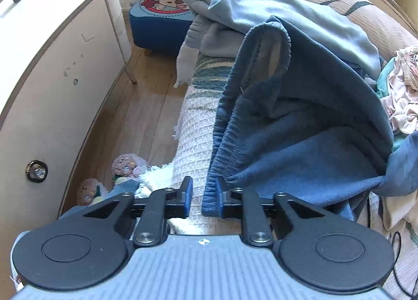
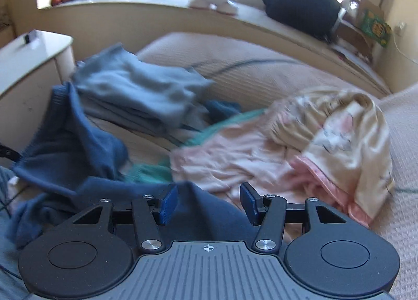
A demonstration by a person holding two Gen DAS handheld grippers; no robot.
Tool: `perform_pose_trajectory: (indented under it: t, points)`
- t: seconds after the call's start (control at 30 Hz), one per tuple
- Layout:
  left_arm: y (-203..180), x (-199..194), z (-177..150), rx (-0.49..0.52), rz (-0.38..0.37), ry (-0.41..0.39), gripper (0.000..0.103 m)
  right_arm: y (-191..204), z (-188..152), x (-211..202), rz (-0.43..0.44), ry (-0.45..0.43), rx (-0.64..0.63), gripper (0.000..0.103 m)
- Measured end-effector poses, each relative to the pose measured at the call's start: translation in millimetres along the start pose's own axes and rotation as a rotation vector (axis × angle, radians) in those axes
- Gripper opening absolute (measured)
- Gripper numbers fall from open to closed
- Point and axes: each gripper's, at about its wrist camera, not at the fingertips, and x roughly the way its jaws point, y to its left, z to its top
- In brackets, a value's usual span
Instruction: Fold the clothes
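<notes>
Dark blue trousers (image 1: 300,122) with an elastic waistband lie crumpled along the bed's edge. My left gripper (image 1: 204,195) points down at the waistband's end. Its jaws stand a little apart, and the hem lies loose in the gap by the right pad. In the right wrist view the same trousers (image 2: 73,137) spread from the left to under my right gripper (image 2: 208,202). Its jaws are wide apart, with a fold of blue cloth lying free between them. A stack of light blue clothes (image 1: 261,4) (image 2: 135,90) sits farther back.
A heap of pink and cream clothes (image 2: 326,137) over a teal garment (image 2: 154,169) lies on the bed cover (image 2: 261,69). Left of the bed are a white cabinet (image 1: 52,64), a blue stool (image 1: 162,12) and plush toys (image 1: 128,166) on the wooden floor.
</notes>
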Motion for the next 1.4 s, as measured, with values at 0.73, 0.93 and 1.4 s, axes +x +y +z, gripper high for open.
perform_pose_trajectory:
  t: [0.73, 0.93, 1.4]
  points:
    - [12.2, 7.3, 9.6, -0.022, -0.066, -0.038, 0.006, 10.0, -74.9, -132.9, 0.001, -0.019, 0.174, 0.001]
    - [18.0, 11.1, 4.8, 0.002, -0.05, -0.013, 0.006, 35.1, -138.9, -134.1, 0.11, 0.154, 0.287, 0.003]
    - [6.7, 0.2, -0.4, 0.063, -0.059, -0.051, 0.029, 48.1, -74.7, -79.2, 0.15, 0.059, 0.067, 0.032]
